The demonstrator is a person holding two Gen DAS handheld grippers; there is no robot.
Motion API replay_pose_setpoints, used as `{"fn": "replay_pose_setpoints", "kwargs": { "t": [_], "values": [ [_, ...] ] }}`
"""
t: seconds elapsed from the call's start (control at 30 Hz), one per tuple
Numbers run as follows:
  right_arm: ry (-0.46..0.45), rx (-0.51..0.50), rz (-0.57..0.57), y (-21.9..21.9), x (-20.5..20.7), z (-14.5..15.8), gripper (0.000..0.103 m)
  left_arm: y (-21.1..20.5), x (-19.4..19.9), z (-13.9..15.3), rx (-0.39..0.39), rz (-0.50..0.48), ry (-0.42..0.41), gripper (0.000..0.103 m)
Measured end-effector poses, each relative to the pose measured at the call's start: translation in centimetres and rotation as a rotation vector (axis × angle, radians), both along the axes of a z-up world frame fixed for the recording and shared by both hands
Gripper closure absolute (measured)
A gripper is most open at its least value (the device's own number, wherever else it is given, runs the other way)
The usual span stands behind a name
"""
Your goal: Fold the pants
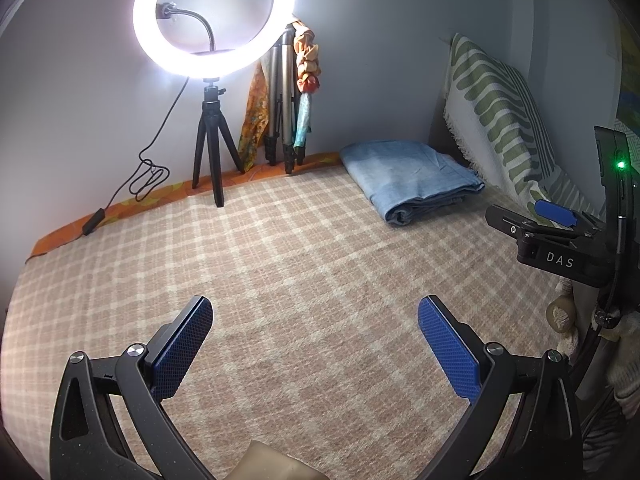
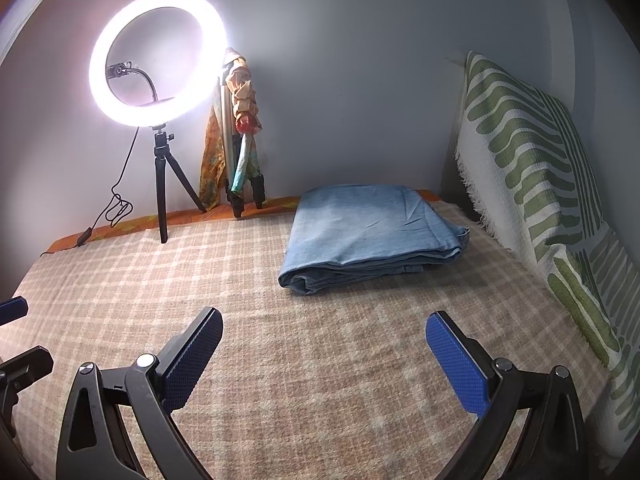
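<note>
Left wrist view: your left gripper (image 1: 315,314) hangs low over a bed covered w/ a beige plaid blanket (image 1: 280,248). Its jaws are spread wide, nothing between them, blue pads facing in. The pants (image 1: 412,178), light blue denim, lie folded into a compact stack at the far right of the bed, near the wall, well apart from this gripper. Just right of them a green-and-white striped cushion (image 1: 496,120) leans at the bed's edge. A lit ring light (image 1: 214,16) on a small black tripod stands far left. Your right gripper (image 1: 556,216) shows at the right edge; can't tell its jaws here.

Right wrist view: your right gripper (image 2: 324,330) has jaws wide apart too, holding nothing, above bare blanket (image 2: 320,360). The folded pants (image 2: 372,232) sit ahead, centre-right, near but not touching. Cushion (image 2: 532,168) to the right, ring light (image 2: 158,58) far left
</note>
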State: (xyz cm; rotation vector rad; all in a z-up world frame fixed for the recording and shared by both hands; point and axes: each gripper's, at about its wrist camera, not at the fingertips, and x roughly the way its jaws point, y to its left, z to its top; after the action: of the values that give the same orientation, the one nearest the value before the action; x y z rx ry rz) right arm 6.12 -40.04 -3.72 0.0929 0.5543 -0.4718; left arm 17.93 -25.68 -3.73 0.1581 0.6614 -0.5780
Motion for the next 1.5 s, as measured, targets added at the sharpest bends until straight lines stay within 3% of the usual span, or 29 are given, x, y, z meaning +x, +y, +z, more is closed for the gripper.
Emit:
{"fn": "replay_pose_setpoints", "kwargs": {
  "t": [1.27, 1.5],
  "values": [
    [0.014, 0.009, 0.014, -0.08, 0.38, -0.32, 0.000, 0.06, -0.07, 0.07, 0.004, -0.005, -0.004, 0.001],
    [0.022, 0.009, 0.024, -0.04, 0.67, -0.48, 0.000, 0.32, -0.55, 0.08, -0.013, -0.025, -0.048, 0.001]
  ]
}}
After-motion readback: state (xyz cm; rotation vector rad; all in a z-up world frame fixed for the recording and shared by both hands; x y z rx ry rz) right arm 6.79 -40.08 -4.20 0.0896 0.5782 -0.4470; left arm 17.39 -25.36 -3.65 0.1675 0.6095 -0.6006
